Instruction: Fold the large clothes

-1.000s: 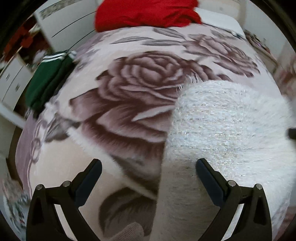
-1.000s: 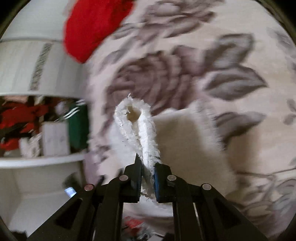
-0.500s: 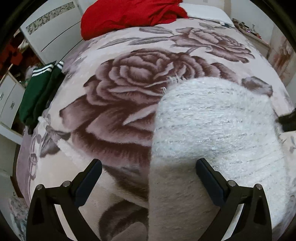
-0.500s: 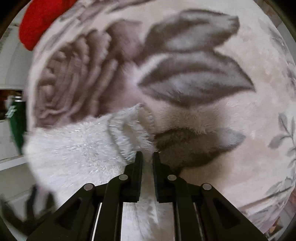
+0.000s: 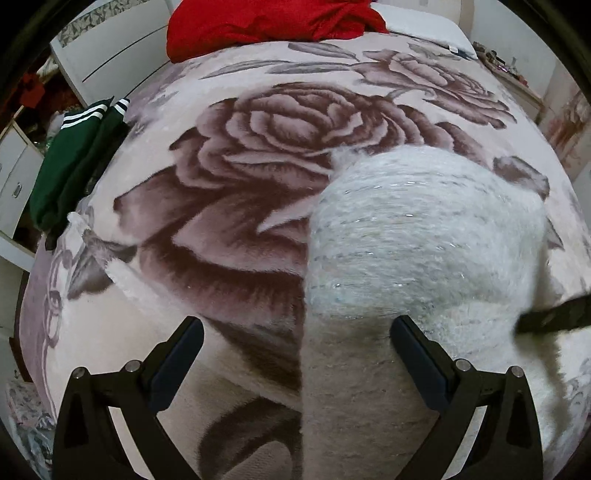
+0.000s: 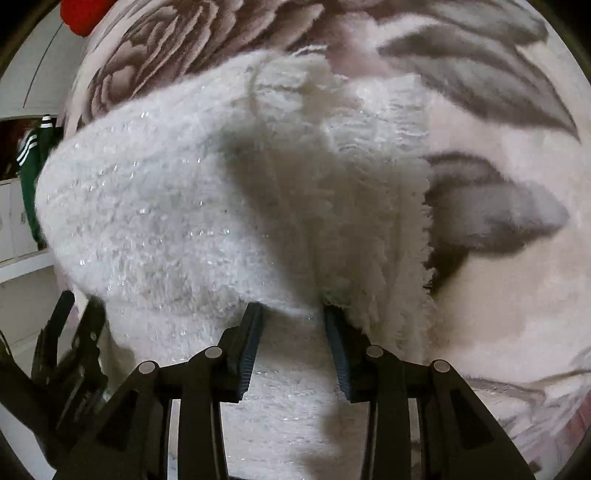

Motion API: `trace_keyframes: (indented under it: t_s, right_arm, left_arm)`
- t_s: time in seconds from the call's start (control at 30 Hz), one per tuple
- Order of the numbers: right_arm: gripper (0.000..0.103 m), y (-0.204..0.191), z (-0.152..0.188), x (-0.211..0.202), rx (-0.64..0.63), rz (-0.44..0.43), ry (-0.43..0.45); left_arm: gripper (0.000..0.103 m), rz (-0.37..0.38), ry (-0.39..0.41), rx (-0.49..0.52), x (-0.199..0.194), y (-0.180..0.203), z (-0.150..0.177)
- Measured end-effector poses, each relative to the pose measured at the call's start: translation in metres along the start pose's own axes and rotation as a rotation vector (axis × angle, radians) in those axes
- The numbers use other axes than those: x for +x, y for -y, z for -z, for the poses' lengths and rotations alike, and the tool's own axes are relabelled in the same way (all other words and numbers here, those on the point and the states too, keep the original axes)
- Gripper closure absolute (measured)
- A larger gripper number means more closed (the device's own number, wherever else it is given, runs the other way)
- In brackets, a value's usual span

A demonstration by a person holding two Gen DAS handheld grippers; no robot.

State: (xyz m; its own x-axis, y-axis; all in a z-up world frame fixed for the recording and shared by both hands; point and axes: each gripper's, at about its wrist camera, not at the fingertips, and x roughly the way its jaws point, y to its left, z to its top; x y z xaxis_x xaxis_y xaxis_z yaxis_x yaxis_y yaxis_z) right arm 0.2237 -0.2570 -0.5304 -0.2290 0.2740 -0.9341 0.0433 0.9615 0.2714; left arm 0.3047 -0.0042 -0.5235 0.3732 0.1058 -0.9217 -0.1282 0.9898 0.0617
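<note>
Rose-print blanket [image 5: 258, 155] covers the bed, and my fuzzy white sweater [image 5: 417, 236] lies just right of its big central rose, long axis running from my grippers toward the red garment [image 5: 266, 22] beyond. 1 second ago my right gripper [image 6: 291, 325] pinched a raised sweater edge; now lowered, its jaws are opening over the knit, so this fold looks laid. My left gripper [image 5: 295, 354] gapes wide, holding nothing, straddling the sweater's left edge.

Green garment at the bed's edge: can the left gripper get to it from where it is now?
Probably yes. The left gripper is open and holds nothing, and only bare floral blanket lies between it and the green garment. The white sweater sits off to the other side, out of that path.
</note>
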Motion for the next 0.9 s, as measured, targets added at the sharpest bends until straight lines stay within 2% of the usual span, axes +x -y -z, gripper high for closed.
trace_keyframes:
  t_s: [0.1, 0.13, 0.23, 0.33, 0.43, 0.47, 0.5, 0.53, 0.57, 0.63, 0.7, 0.83, 0.9]
  right_arm:
    - [0.062, 0.004, 0.004, -0.039, 0.009, -0.136, 0.102]
    - [0.056, 0.009, 0.005, -0.051, 0.012, -0.18, 0.138]
    - [0.046, 0.022, -0.001, -0.057, 0.014, -0.198, 0.184]
    - [0.043, 0.026, -0.015, -0.026, 0.012, -0.257, 0.092]
    - [0.032, 0.014, -0.02, -0.015, -0.015, -0.27, 0.074]
    - [0.032, 0.013, -0.026, -0.013, -0.02, -0.282, 0.078]
    - [0.034, 0.008, -0.027, -0.012, -0.029, -0.306, 0.081]
    - [0.045, -0.001, -0.028, -0.009, -0.051, -0.321, 0.075]
    - [0.065, -0.005, -0.026, -0.01, -0.065, -0.322, 0.071]
    - [0.082, -0.012, -0.017, -0.014, -0.067, -0.354, 0.069]
    - [0.086, -0.01, -0.006, -0.028, -0.032, -0.365, 0.097]
    - [0.088, 0.005, 0.023, -0.081, 0.083, -0.455, 0.16]
    - [0.088, 0.013, 0.044, -0.112, 0.127, -0.449, 0.203]
  left_arm:
    - [0.0, 0.04, -0.037, -0.034, 0.005, -0.012, -0.001]
    - [0.0, 0.052, -0.043, -0.045, 0.006, -0.015, -0.001]
    - [0.0, 0.062, -0.036, -0.06, 0.006, -0.015, 0.001]
    - [0.0, 0.05, -0.03, -0.056, 0.005, -0.013, 0.002]
    - [0.0, 0.026, -0.028, -0.044, 0.005, -0.013, 0.001]
    - [0.0, 0.02, -0.029, -0.04, 0.005, -0.014, 0.0]
    - [0.0, 0.009, -0.03, -0.038, 0.006, -0.015, 0.0]
    - [0.0, 0.003, -0.035, -0.038, 0.007, -0.017, -0.001]
    - [0.0, 0.006, -0.043, -0.04, 0.008, -0.018, -0.001]
    - [0.0, 0.016, -0.052, -0.052, 0.005, -0.021, -0.003]
    - [0.0, 0.037, -0.06, -0.073, -0.005, -0.024, -0.009]
    - [0.0, 0.107, -0.02, -0.136, -0.039, -0.03, -0.027]
    - [0.0, 0.137, -0.002, -0.152, -0.056, -0.027, -0.04]
